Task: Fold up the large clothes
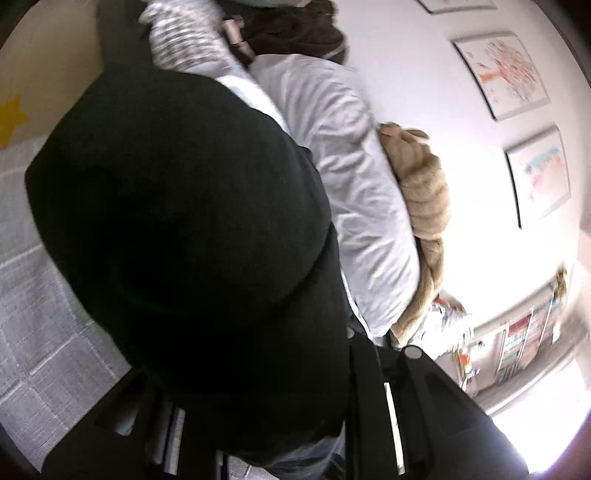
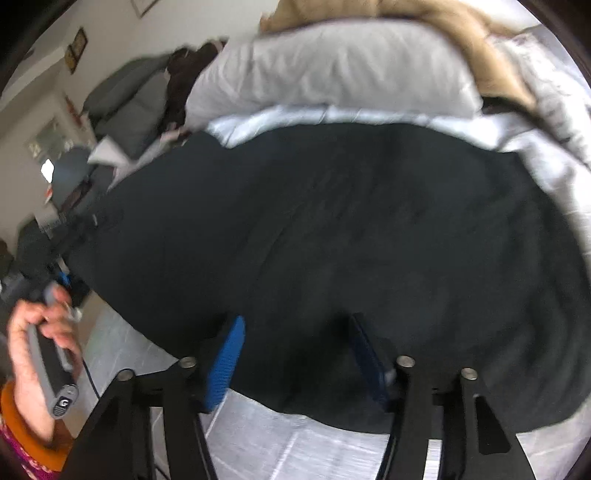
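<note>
Left gripper point(image 1: 258, 417) is clenched on the dark garment point(image 1: 177, 206). Right gripper point(image 2: 295, 354) is parted over its edge, not yet pinching. One-sided lifting risks a skewed fold.

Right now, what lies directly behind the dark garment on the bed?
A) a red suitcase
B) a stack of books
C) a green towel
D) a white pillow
D: in the right wrist view a white pillow lies just past the far edge of the dark garment, with a tan blanket behind it.
</note>
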{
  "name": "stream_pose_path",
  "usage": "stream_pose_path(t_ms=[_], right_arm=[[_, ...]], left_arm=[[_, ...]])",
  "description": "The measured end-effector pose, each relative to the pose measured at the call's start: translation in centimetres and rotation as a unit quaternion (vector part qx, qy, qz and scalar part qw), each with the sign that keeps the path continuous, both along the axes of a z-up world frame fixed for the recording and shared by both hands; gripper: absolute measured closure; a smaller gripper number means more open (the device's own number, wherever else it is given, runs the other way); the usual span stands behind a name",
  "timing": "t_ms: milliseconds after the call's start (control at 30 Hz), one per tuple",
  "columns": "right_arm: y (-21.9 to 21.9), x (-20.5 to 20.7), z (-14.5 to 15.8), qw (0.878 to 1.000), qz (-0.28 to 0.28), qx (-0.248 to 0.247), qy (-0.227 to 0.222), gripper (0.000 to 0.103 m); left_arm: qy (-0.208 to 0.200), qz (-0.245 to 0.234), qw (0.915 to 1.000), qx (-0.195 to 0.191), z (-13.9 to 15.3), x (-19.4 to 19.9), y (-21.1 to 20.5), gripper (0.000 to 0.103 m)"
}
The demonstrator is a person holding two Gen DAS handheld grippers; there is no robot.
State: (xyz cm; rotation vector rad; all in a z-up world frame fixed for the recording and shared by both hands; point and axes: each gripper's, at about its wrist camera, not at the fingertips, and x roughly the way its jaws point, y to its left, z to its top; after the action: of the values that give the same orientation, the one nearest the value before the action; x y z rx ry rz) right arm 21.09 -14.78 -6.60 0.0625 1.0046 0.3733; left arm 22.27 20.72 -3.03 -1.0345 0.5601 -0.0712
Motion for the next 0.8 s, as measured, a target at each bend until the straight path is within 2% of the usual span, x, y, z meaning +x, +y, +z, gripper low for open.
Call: stream_pose_path(t_ms=[133,233,333,367,433,533,667,767,800], right_arm=[[1.1,1.6,-3.0,0.999,0.006,-0.014,0.042,0.049],[1.1,2.3,-4.6,0.998,0.018,-0.021,0.056,0.049],[0.7,2.4,-4.8,0.998,0.02,-0.012,0.062,0.049],[0.3,2.5,-4.7,0.998,0.021,-0.004,0.065,0.049],[-1.2,3.0,-4.3,0.996,0.021,0.027,0.08,0.049],[-4.2,3.5,-3.0,0.991,0.004,0.085,0.104,0.049],[-11.5,3.4,-0.1,0.987,-0.101,0.101,0.075,0.039],[-17.1,2.5,0.9,0.977,-0.179,0.098,0.062,0.038],[-18.5,2.1,1.1,0.974,-0.196,0.092,0.06,0.038]], left_arm=[[-0.033,-0.036,0.9972,0.056,2.7,0.0,-2.8,0.083],[-0.069,-0.074,0.9896,0.102,5.3,-0.5,-6.2,0.083],[-0.104,-0.112,0.9745,0.164,7.7,-0.5,-10.4,0.083],[-0.116,-0.129,0.9666,0.188,8.5,-0.4,-12.3,0.082],[-0.128,-0.158,0.9561,0.211,9.4,-0.2,-15.0,0.082],[-0.128,-0.204,0.9464,0.216,10.1,0.4,-18.4,0.08],[-0.129,-0.269,0.9175,0.263,10.1,0.6,-23.9,0.079],[-0.118,-0.32,0.8907,0.3,9.0,0.5,-28.0,0.078],[-0.11,-0.339,0.8789,0.317,8.2,0.4,-29.5,0.077]])
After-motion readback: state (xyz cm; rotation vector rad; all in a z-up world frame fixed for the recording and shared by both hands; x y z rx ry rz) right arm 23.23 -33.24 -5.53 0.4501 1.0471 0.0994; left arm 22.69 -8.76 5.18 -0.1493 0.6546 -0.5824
